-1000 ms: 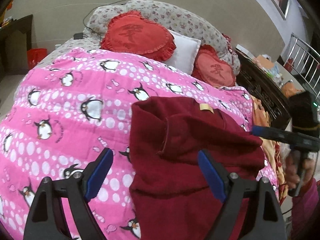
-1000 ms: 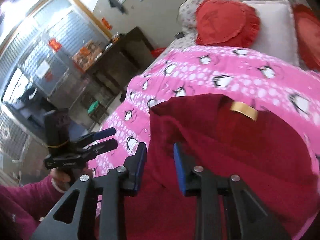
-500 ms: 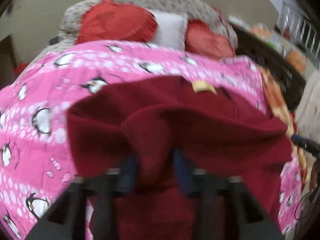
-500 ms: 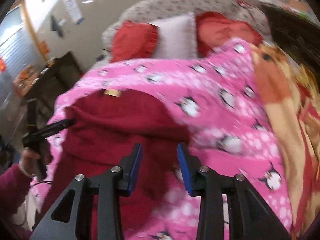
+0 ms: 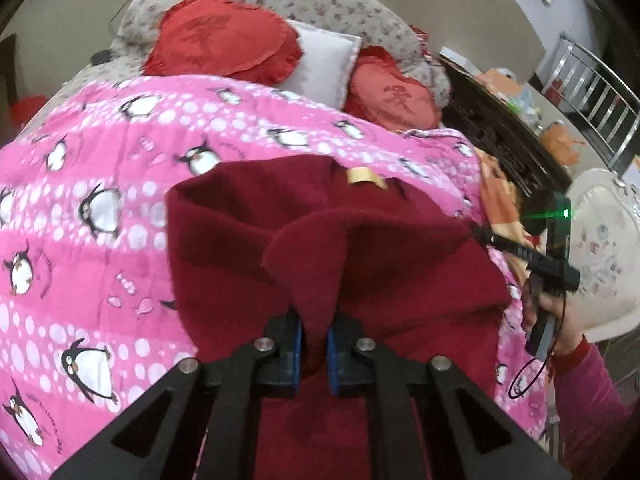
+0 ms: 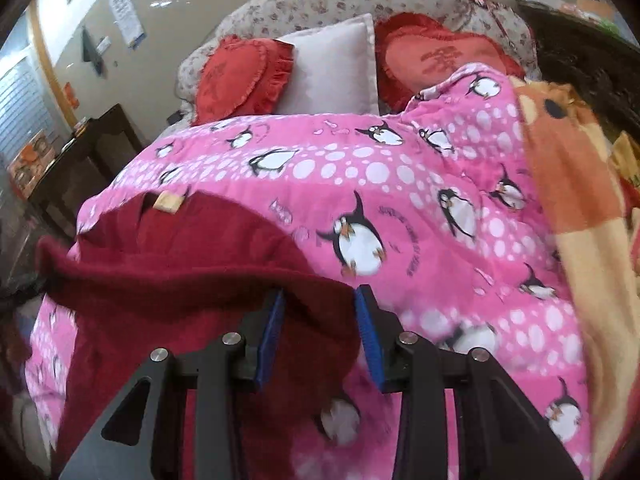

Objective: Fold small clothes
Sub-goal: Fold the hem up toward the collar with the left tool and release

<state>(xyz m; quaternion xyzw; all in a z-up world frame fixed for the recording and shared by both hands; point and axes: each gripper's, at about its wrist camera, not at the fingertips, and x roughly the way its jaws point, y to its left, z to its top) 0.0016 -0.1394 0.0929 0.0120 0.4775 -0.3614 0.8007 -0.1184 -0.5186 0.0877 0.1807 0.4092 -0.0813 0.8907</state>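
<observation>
A dark red fleece garment (image 5: 248,240) with a tan neck label (image 5: 362,176) lies on the pink penguin quilt (image 5: 100,168). My left gripper (image 5: 314,344) is shut on a raised fold of the garment near its front edge. In the right wrist view the garment (image 6: 168,264) lies at the left with its right edge between the blue pads (image 6: 366,332) of my right gripper (image 6: 320,332), whose jaws stand apart around the cloth. The right gripper also shows in the left wrist view (image 5: 480,234), its tip at the garment's right edge.
Red heart cushions (image 5: 220,40) and a white pillow (image 5: 324,64) lie at the bed's head. An orange and yellow blanket (image 6: 576,184) lies along the right side. A dark wooden cabinet (image 6: 84,160) stands left of the bed, dark furniture (image 5: 500,132) right.
My left gripper went from wide open to shut on a fold of the garment. My right gripper swung to the garment's right edge, which now sits between its jaws.
</observation>
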